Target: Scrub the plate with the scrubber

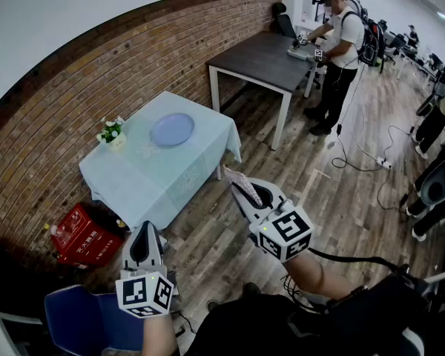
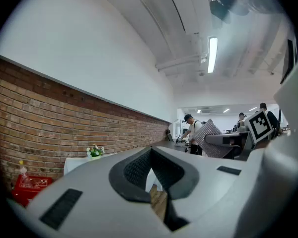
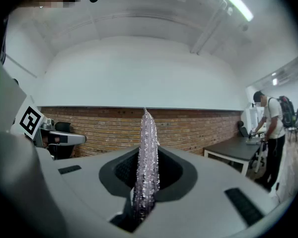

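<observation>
1. Closest in, the left gripper (image 1: pixel 146 228) is held level over the wooden floor (image 1: pixel 319 191). Its jaws are pressed together with nothing between them. In the left gripper view you just get the two dark pads meeting, plus a sliver of floor below. A blue chair (image 1: pixel 81 319) sits right next to it at the bottom left corner.
2. The right gripper (image 1: pixel 239 188) is a bit further forward, also level, and clamped tight on the scrubber (image 1: pixel 237 177). In the right gripper view the scrubber (image 3: pixel 148 148) is a thin sparkly silvery strip standing on edge between the pads, poking up past the tips.
3. There's a red crate (image 1: pixel 85 236) on the floor against the brick wall (image 1: pixel 96 80), beside the near corner of the small table (image 1: pixel 156 180).
4. That small table has a pale cloth over it, and the plate (image 1: pixel 172 129) lies flat on its far half. It's light blue and well apart from both grippers.
5. The flowers (image 1: pixel 112 132) sit in a little pot near the plate on the wall side, not touching it.
6. Further back is a dark table (image 1: pixel 263 58), with a person (image 1: pixel 341 50) standing at its far end, hands on something on top. Can't tell what.
</observation>
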{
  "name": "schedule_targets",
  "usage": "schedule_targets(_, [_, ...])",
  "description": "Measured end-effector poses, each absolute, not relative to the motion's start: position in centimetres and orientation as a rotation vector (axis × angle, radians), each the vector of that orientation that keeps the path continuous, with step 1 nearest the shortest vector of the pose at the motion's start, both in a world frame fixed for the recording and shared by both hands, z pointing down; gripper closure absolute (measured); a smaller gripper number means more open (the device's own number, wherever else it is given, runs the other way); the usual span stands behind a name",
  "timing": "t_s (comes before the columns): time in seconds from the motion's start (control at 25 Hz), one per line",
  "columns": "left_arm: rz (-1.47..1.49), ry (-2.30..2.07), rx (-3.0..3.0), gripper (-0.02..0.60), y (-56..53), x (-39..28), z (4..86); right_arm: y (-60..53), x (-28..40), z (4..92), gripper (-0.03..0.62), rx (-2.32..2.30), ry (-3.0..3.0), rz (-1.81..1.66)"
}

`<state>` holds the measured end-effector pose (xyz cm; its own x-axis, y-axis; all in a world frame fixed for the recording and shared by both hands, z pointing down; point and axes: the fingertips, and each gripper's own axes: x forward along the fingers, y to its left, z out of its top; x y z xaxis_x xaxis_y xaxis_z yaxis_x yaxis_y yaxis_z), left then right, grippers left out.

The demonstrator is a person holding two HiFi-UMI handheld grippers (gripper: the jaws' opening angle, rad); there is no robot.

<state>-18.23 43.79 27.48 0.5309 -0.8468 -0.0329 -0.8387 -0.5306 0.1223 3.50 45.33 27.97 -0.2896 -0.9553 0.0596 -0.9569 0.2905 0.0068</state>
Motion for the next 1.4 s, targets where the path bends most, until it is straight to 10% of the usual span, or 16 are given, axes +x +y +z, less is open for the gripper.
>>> schedule_targets(1.4, [-0.178, -1.403, 2.676, 0.571, 42.6, -21.6, 28.6, 45.3, 0.4, 27.5, 0.53, 1.902, -2.483, 0.054])
